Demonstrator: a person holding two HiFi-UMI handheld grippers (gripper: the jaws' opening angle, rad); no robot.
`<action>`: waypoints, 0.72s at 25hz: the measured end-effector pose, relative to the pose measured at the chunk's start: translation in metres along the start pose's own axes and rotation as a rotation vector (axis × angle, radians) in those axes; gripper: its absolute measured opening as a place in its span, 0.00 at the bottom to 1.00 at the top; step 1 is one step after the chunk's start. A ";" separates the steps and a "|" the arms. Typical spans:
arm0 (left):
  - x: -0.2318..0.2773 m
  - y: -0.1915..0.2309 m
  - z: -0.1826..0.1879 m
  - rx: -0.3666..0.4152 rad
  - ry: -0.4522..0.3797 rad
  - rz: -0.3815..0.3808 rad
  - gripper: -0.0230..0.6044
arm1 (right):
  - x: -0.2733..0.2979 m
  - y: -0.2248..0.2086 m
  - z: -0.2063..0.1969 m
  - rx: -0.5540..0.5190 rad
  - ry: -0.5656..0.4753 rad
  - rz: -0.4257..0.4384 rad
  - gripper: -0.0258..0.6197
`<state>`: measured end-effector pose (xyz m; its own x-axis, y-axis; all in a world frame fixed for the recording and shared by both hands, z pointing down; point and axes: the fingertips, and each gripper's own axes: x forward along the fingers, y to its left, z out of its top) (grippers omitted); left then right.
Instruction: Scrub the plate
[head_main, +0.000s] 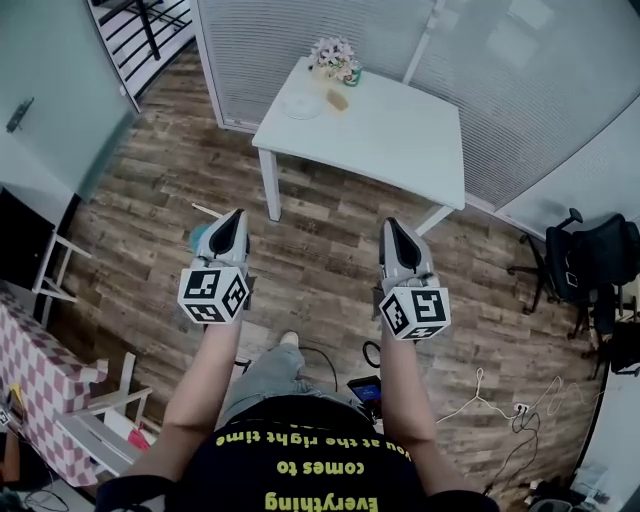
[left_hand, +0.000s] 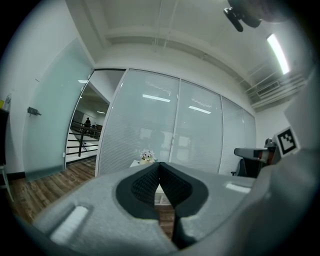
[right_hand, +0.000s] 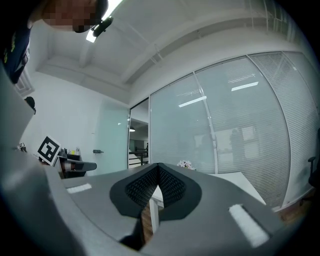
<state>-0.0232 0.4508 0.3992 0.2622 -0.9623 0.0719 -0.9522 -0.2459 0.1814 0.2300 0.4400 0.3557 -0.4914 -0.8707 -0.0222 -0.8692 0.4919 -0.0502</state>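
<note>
Left gripper and right gripper are held level above the wooden floor. Each has its jaws closed tip to tip and holds nothing. The plate lies at the far left corner of the white table, well ahead of both grippers, beside a small tan block and flowers.

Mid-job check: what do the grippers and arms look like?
The left gripper and right gripper are grey tapered shells with black ribbed pads, each with a white cube bearing black square markers. The person wears a black short-sleeved shirt with yellow lettering.
</note>
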 end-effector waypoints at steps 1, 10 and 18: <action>0.007 0.003 0.001 0.005 -0.001 -0.001 0.04 | 0.008 -0.002 0.000 0.002 0.000 -0.002 0.05; 0.061 0.037 0.006 0.043 0.012 -0.013 0.04 | 0.076 -0.011 -0.005 0.012 0.003 0.001 0.05; 0.084 0.053 0.003 0.032 0.018 -0.024 0.04 | 0.108 -0.012 -0.011 0.024 0.012 0.005 0.05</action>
<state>-0.0518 0.3562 0.4121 0.2871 -0.9541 0.0856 -0.9501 -0.2722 0.1521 0.1866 0.3401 0.3652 -0.4961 -0.8682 -0.0108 -0.8655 0.4955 -0.0738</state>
